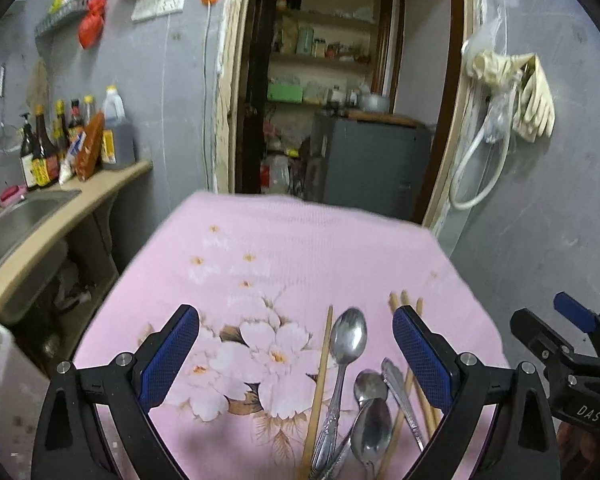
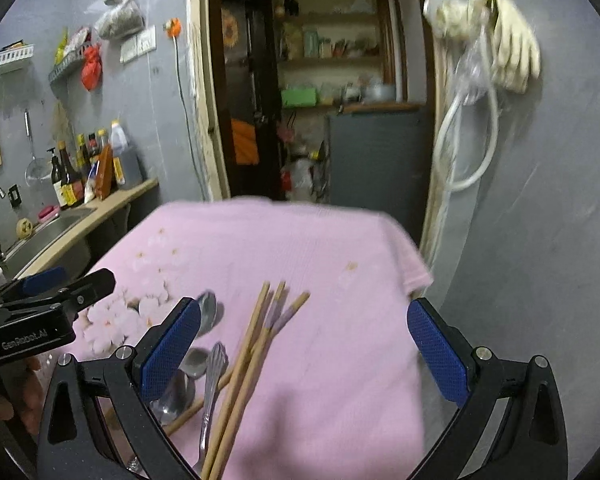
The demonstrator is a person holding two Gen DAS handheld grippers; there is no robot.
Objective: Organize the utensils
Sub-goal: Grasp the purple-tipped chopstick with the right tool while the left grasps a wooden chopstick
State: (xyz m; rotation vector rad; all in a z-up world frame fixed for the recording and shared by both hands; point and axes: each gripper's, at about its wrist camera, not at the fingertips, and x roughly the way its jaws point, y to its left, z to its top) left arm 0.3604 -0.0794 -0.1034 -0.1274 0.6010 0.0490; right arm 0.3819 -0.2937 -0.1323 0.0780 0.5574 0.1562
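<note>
A pile of metal spoons [image 1: 346, 344] and wooden chopsticks [image 1: 320, 380] lies on a pink flowered cloth [image 1: 280, 248]. My left gripper [image 1: 296, 356] stands open above the pile, with nothing between its fingers. In the right wrist view the chopsticks [image 2: 252, 340] fan out beside the spoons [image 2: 208, 312], and a spoon handle [image 2: 212, 380] lies among them. My right gripper [image 2: 304, 356] is open and empty, just right of the pile. Each gripper shows at the edge of the other's view: the right gripper [image 1: 572, 344] and the left gripper [image 2: 48, 300].
A counter [image 1: 92, 196] with a steel sink [image 1: 16, 216] and sauce bottles [image 1: 44, 152] runs along the left. Behind the table an open doorway [image 1: 340, 80] leads to shelves and a grey cabinet [image 1: 372, 160]. Gloves [image 1: 532, 96] and a hose hang on the right wall.
</note>
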